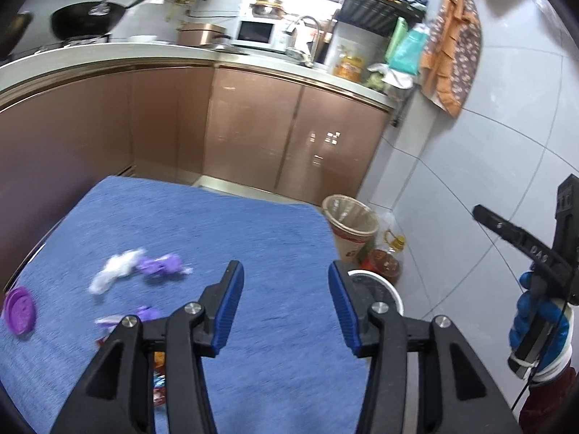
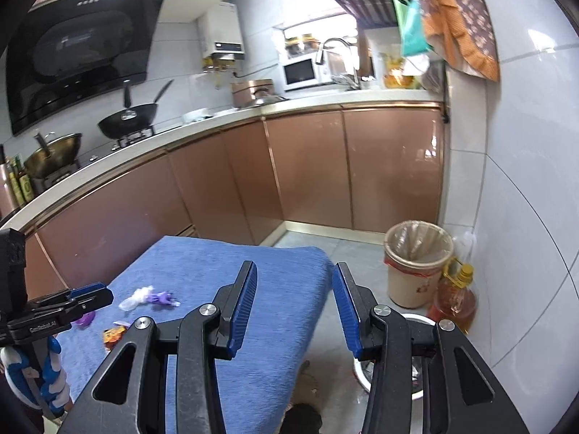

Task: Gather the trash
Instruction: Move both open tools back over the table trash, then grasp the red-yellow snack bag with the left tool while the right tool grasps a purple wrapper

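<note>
So the trash is all on the left side of the table with the blue towel cover [image 1: 253, 238]: a crumpled white wrapper [image 1: 114, 269] touching a crinkled purple wrapper [image 1: 163, 264], a round purple plastic lid [image 1: 20, 310] right at the left edge, and some orange-red snack packets [image 2: 114, 335] nearer me. My left gripper [image 1: 286, 307] hangs over the near right part of the cover, jaws spread wide, nothing in them. My right gripper [image 2: 295, 307] is wide apart too, over the table's right edge. The beige bin with a clear liner [image 2: 418, 264] sits on the floor off the far right corner, a bottle of amber cooking oil [image 2: 456, 300] just beside it.
</note>
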`<action>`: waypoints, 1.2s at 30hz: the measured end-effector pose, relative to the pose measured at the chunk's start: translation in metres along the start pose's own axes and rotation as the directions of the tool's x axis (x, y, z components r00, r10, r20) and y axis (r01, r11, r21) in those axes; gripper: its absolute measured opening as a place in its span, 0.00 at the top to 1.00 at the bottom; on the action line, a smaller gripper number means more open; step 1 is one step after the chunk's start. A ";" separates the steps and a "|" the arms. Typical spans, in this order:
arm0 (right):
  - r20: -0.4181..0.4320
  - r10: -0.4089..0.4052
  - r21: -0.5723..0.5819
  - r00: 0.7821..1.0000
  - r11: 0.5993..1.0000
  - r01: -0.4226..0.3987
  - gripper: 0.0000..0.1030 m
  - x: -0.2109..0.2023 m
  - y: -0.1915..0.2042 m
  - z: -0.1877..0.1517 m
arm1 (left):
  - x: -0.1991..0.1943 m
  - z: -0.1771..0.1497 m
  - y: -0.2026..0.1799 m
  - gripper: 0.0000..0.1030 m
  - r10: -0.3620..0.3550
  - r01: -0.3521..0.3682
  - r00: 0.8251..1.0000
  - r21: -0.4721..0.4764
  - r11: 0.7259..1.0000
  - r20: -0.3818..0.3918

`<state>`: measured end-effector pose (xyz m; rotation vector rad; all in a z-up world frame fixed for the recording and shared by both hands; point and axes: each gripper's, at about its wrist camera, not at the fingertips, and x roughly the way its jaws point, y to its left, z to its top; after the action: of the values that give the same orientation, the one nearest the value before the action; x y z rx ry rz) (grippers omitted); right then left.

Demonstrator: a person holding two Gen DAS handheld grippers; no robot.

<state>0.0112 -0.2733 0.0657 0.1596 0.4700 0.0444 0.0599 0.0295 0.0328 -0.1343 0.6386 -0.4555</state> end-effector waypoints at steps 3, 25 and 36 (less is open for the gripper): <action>0.006 0.023 -0.016 1.000 1.000 -0.023 0.58 -0.002 0.015 0.002 | -0.015 -0.005 0.024 0.53 0.026 -0.026 1.000 -0.026 0.999 0.016; -0.128 0.140 -0.114 0.982 0.981 -0.154 0.58 0.078 0.093 -0.015 | -0.023 -0.055 0.196 0.50 0.106 -0.120 0.992 -0.275 0.954 -0.066; -0.271 0.215 -0.135 0.938 0.957 -0.258 0.58 0.165 0.139 -0.041 | 0.046 -0.069 0.231 0.50 -0.020 -0.053 0.981 -0.365 0.929 -0.192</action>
<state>0.1391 -0.1174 -0.0215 0.0426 0.6992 0.3447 0.1355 0.2160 -0.1070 -0.4470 0.9133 -0.3294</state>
